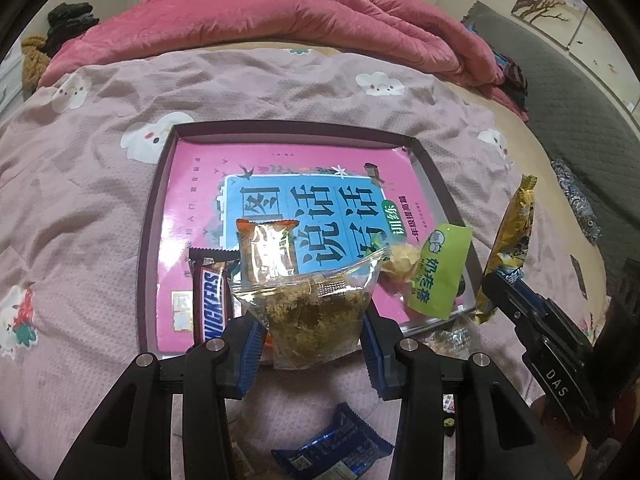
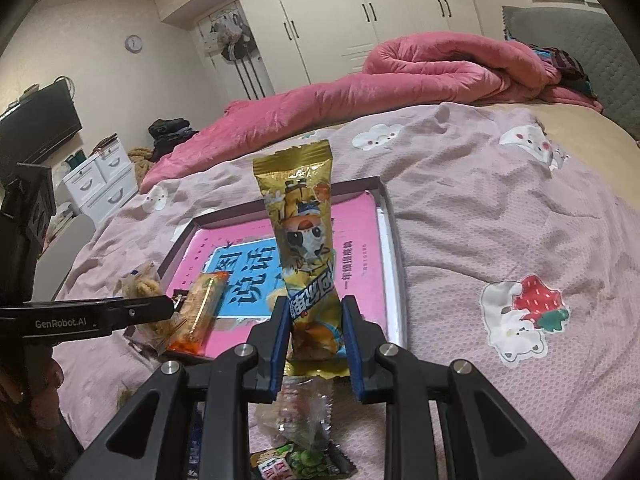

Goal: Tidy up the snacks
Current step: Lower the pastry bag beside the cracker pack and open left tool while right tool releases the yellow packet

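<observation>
On the bed, ahead of both grippers, lies the shallow tray (image 1: 149, 216), lined with a pink book (image 1: 192, 184). Left to right: a Snickers bar (image 1: 210, 300) and an orange-ended snack packet (image 1: 269, 252) rest at the tray's near-left edge. The left hand-held gripper (image 1: 314, 344) pinches a clear bag of crumbly snack (image 1: 316, 308) — bag upright, hanging over the near rim. A green pouch (image 1: 438, 272) lies near the near-right corner. The right hand-held gripper (image 2: 316, 340) clamps a gold snack stick (image 2: 304, 248) by its lower end, long axis upright, over the tray's near-right edge — the tray floor lies forward and below each.
</observation>
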